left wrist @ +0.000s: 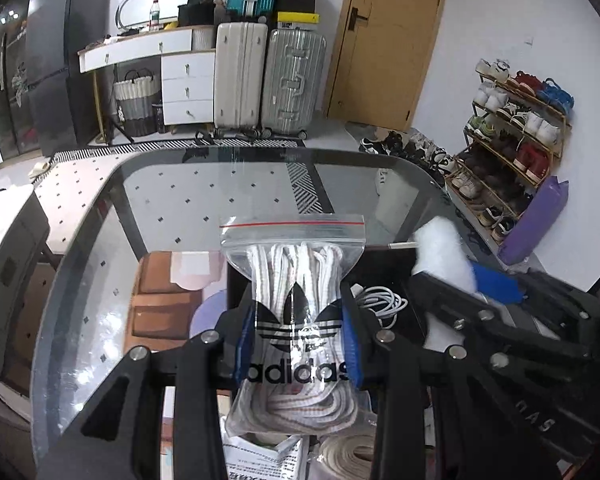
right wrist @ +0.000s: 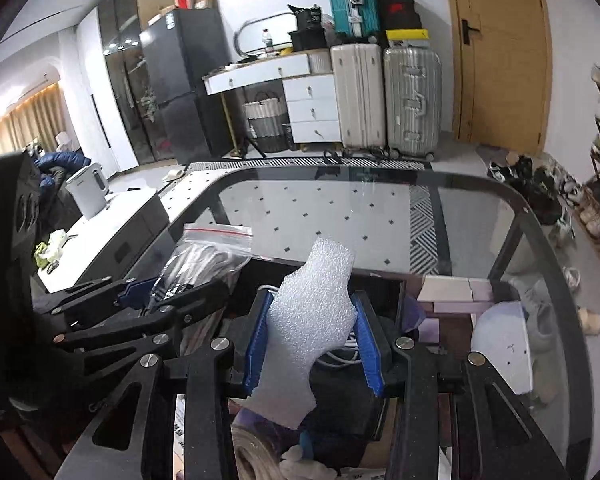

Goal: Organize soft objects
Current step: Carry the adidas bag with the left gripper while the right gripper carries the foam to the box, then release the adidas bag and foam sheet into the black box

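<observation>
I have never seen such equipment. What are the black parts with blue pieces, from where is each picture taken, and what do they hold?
No robot here: a person holds one hand tool in each hand, and each tool has two jaws with blue pads. Each picture comes from a camera on one tool, looking forward along its jaws.

In the left tool's view, the left gripper is shut on a clear zip bag of white laces. In the right tool's view, the right gripper is shut on a white foam piece. Each tool also appears at the side of the other's picture.

Below is a glass table. Under the jaws is a black box holding a white cable.
</observation>
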Demonstrator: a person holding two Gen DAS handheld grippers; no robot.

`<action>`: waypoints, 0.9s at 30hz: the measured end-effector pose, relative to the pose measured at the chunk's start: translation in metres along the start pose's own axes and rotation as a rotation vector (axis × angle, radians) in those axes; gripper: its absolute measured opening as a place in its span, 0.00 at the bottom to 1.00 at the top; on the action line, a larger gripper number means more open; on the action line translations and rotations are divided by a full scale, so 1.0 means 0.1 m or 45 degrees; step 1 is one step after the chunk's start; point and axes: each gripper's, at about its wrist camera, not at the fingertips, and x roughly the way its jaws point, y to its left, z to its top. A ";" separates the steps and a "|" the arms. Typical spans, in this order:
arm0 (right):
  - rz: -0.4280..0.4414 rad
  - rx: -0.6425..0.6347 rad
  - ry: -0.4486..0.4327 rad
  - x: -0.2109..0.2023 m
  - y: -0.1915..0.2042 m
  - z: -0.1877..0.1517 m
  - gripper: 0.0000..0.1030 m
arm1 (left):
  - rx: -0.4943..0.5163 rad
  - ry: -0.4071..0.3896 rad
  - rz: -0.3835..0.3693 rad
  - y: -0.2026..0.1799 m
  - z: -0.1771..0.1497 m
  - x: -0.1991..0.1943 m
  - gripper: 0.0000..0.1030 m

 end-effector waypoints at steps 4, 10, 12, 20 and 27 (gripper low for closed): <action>0.000 0.026 0.028 0.11 -0.06 -0.05 0.39 | 0.005 0.018 0.014 -0.03 -0.03 0.06 0.34; -0.016 0.034 0.056 0.19 -0.11 -0.09 0.40 | 0.009 0.024 0.017 -0.04 -0.05 0.10 0.35; -0.016 0.038 0.058 0.18 -0.11 -0.10 0.42 | -0.002 0.033 0.005 -0.02 -0.05 0.10 0.36; 0.014 0.062 0.074 0.13 -0.20 -0.16 0.50 | -0.048 0.047 -0.012 0.05 -0.05 0.08 0.54; 0.041 0.022 0.077 -0.10 -0.21 -0.22 0.56 | 0.022 0.039 -0.050 0.02 -0.07 -0.09 0.70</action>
